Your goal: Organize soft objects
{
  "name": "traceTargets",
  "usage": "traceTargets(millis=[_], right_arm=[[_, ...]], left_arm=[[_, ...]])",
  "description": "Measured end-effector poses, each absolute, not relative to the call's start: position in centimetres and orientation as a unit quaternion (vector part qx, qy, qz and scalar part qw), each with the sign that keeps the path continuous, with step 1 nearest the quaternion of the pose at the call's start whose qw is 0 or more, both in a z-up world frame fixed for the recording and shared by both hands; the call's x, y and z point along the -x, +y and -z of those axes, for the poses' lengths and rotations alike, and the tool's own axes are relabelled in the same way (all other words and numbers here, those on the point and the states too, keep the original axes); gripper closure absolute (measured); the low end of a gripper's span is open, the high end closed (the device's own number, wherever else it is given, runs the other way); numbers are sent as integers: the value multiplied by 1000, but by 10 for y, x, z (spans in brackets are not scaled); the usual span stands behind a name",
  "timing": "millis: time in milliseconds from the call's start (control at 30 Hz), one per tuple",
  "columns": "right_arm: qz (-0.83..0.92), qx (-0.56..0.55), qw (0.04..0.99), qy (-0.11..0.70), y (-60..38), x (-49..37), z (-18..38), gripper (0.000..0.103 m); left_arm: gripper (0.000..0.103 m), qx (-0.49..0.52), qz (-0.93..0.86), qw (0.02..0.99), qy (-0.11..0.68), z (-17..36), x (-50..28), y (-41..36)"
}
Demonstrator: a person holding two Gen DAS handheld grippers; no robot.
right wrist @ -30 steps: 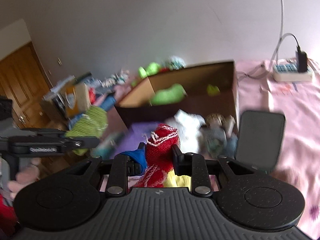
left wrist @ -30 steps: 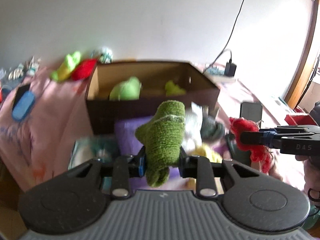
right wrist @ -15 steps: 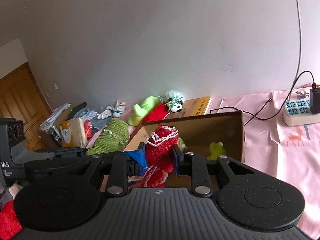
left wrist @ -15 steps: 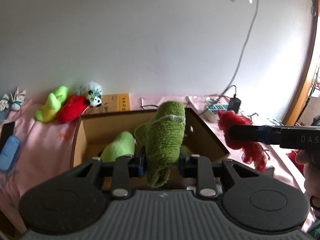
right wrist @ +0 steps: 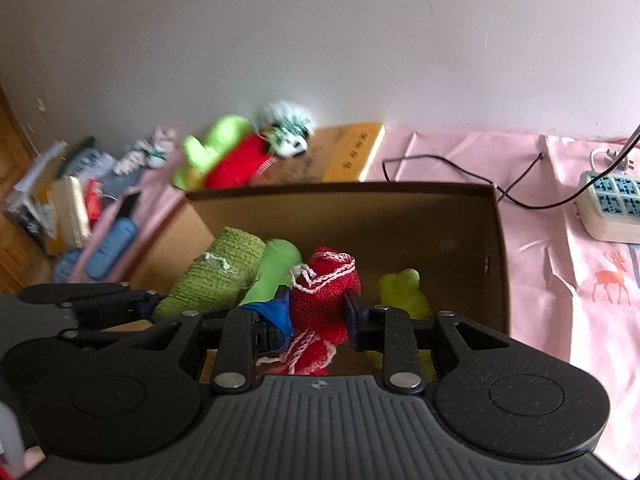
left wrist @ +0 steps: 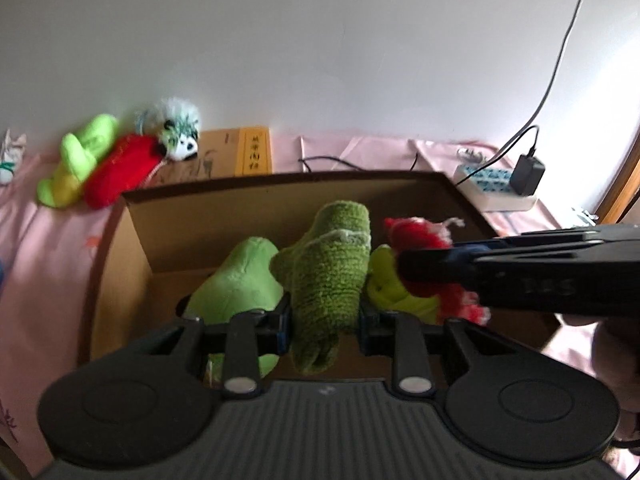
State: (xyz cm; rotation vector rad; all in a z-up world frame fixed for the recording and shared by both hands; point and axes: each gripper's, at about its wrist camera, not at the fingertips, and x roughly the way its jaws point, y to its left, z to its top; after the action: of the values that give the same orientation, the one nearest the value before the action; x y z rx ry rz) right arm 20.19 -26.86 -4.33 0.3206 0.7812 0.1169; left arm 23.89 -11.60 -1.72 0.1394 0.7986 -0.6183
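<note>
My left gripper is shut on a green knitted piece and holds it over the open brown cardboard box. My right gripper is shut on a red knitted pouch with white trim, also over the box. The right gripper shows in the left wrist view, just right of the green piece. The left gripper shows in the right wrist view with the green piece. In the box lie a light green plush and a yellow-green toy.
Behind the box on the pink cloth lie a lime plush, a red plush, a white-green panda toy and a yellow book. A power strip with cables sits right. Clutter fills the far left.
Both grippers have carried their knitted pieces forward and down, from above the table's front pile to over the inside of the box. The two grippers are closer together.
</note>
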Motion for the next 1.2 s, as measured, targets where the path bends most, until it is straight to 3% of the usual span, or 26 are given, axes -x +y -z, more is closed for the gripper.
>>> traceTargets(millis=[167, 400, 533, 1200], right_arm=[[-36, -146, 898, 413, -269, -219, 58, 87], [-31, -149, 895, 420, -273, -221, 61, 87], [-30, -152, 901, 406, -275, -218, 56, 86], [-44, -218, 905, 363, -289, -178, 36, 81]], left_arm=[[66, -66, 283, 866, 406, 33, -256, -119], [47, -61, 275, 868, 409, 41, -265, -114], [43, -65, 283, 872, 394, 33, -258, -115], [43, -67, 265, 890, 365, -3, -217, -100]])
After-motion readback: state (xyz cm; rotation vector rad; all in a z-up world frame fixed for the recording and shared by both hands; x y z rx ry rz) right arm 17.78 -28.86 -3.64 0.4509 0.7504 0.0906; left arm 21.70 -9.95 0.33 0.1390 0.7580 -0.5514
